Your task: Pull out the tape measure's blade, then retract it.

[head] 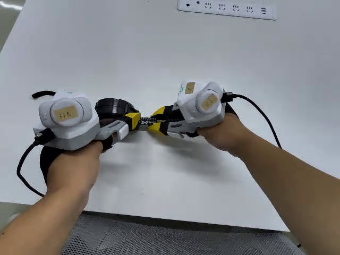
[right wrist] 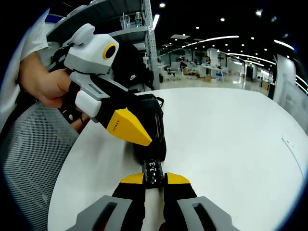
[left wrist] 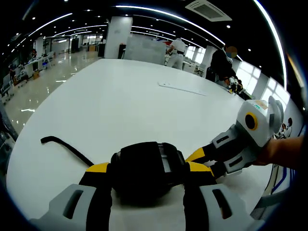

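Head view: two hands hold a gripper each over a white table (head: 159, 53), with a power strip (head: 227, 8) lying at its far edge. The left gripper (head: 126, 121), in the left hand (head: 71, 170), has its jaws closed around the black tape measure (head: 112, 108). The right gripper (head: 155, 121), in the right hand (head: 226, 133), faces it tip to tip. A short stretch of blade (head: 147, 128) bridges the small gap between them. A black cable (head: 260, 114) trails from the right gripper across the table.

Left gripper view: the yellow-tipped jaws press on either side of the tape measure's black case, which sits between them low in the middle. The right gripper reaches in from the right, its tips just beside the case. A black strap (left wrist: 62, 144) lies on the table to the left. People (left wrist: 175, 50) stand beyond the far end of the table.

Right gripper view: the jaws are drawn narrow and pinch the blade, whose marking reads 23. The case sits just beyond the tips, gripped by the left gripper coming in from the upper left. A mesh chair (right wrist: 33, 154) shows at lower left.
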Available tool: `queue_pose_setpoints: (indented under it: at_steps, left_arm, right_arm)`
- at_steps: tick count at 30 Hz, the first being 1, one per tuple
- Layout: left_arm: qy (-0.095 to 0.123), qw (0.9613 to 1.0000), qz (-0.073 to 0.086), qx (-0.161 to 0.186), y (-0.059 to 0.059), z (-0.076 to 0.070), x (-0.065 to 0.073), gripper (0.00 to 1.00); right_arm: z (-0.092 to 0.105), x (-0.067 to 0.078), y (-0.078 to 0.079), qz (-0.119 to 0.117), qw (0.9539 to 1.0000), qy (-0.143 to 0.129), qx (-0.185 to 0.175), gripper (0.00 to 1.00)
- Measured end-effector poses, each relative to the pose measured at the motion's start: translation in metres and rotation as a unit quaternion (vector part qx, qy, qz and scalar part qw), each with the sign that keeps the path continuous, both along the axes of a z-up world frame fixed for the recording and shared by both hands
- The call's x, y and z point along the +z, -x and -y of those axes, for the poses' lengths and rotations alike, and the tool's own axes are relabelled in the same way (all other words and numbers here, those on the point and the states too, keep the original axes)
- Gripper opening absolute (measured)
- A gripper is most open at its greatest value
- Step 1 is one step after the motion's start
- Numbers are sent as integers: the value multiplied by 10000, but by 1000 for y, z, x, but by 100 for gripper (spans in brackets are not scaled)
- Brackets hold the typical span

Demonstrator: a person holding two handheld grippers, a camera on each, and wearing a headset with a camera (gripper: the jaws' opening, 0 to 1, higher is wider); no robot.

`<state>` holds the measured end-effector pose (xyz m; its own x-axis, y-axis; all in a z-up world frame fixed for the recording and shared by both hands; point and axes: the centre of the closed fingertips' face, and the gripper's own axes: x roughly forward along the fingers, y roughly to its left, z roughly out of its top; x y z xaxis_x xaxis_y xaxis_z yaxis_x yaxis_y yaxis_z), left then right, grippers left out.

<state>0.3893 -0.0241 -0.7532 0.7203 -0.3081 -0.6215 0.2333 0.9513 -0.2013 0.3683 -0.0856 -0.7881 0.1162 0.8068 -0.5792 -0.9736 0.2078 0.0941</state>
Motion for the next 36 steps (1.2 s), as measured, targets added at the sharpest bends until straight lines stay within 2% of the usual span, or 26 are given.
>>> queue_pose_setpoints:
  at_steps: [16, 24, 28, 36]
  left_arm:
    - [3, 10000, 2, 15, -1, 0, -1, 55]
    - [11, 10000, 13, 24, -1, 0, 0, 56]
    - [-4, 10000, 74, 34, -1, 0, 1, 56]
    - [-4, 10000, 88, 30, -1, 1, 1, 58]
  right_arm:
    - [-14, 0, -2, 80, 9999, 4, 80, 10]
    - [-15, -1, -2, 24, 10000, 22, 42, 11]
    - [-15, -1, -3, -115, 9999, -24, -78, 11]
    - [-15, -2, -3, -62, 9999, 31, -101, 12]
